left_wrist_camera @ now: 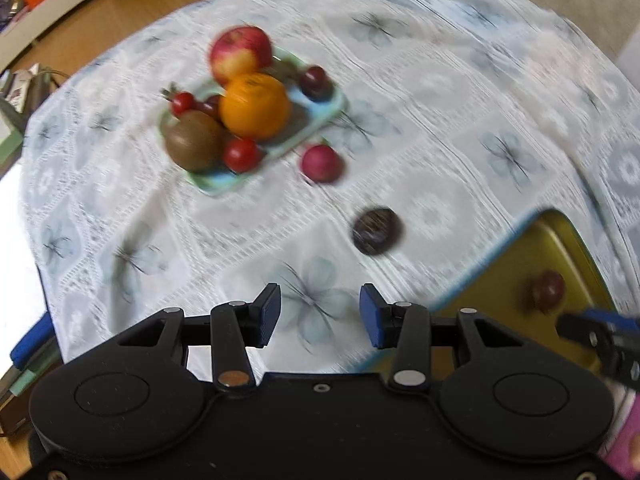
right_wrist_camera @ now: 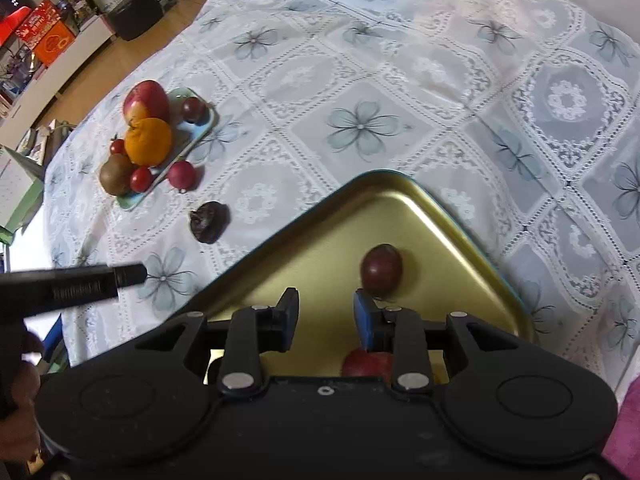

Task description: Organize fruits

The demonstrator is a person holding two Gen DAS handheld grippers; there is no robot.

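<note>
Right gripper jaws narrowly parted, nothing between them, above gold tray, dark plum on tray just beyond right fingertip, round, orientation indeterminate, left gripper parted, empty, above tablecloth.

A lace tablecloth (blue flowers) covers the table; red boxes sit beyond wooden floor.

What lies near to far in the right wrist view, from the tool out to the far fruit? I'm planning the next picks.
Right tool → dark plum in the gold tray → wrinkled dark fruit → radish → orange → apple.
</note>
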